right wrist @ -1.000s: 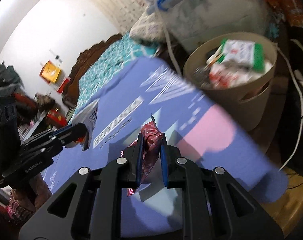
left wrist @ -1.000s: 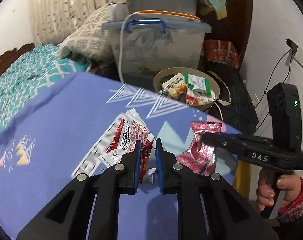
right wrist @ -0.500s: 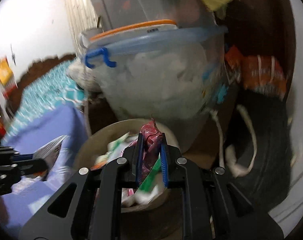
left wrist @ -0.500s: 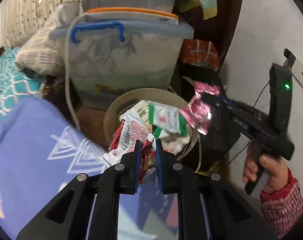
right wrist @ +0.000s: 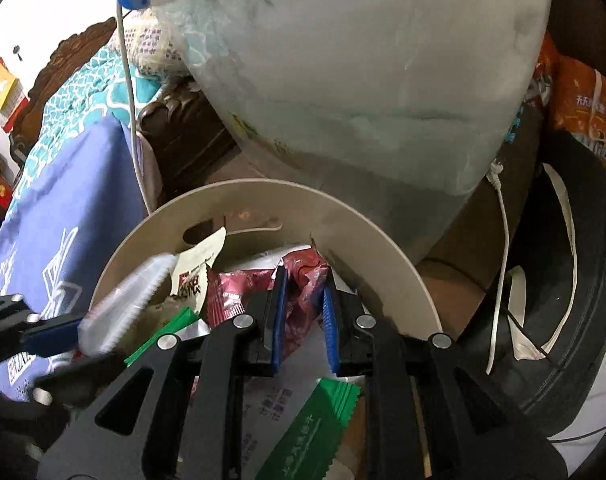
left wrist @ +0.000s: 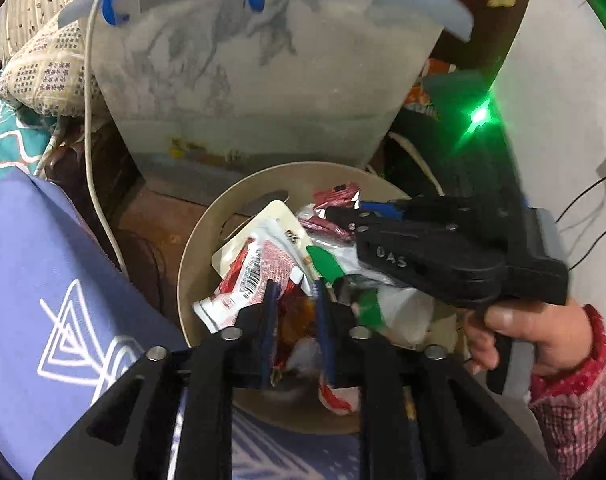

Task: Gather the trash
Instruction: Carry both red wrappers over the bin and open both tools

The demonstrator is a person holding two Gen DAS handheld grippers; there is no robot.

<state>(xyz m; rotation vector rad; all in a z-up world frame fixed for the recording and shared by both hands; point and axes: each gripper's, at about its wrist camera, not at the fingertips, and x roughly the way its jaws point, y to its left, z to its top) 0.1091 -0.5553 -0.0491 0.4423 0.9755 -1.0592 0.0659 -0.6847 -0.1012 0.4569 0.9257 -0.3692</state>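
Over on the left, the blue patterned cloth point(left wrist: 43, 280) lies just beside the left gripper point(left wrist: 293, 292), which hangs over the near side of the beige bin point(left wrist: 191, 264). Its jaws have just been easing apart and now stand narrowly parted, the red-and-white wrapper point(left wrist: 247, 276) lying against the left blue pad with its printed end sticking out to the left; whether the pads pinch it any longer I cannot tell, but it looks on the point of dropping. Straight ahead of this tool the bin is already well filled with packets, a green-edged sachet point(left wrist: 327, 266) among them, and beyond it stands the big clear storage tub point(left wrist: 263, 80). Further right the right gripper point(right wrist: 303, 300) reaches in over the bin's rim point(right wrist: 383, 248), a hand point(left wrist: 543, 336) in a red checked sleeve wrapped round its handle. Its jaws sit close together on the crinkled pink wrapper point(right wrist: 303, 276), which pokes up past the fingertips, directly above the heap. To my eye the carrying is done for both pieces; what is left is letting them fall in, then going back for whatever litter remains, which cannot be seen from here.
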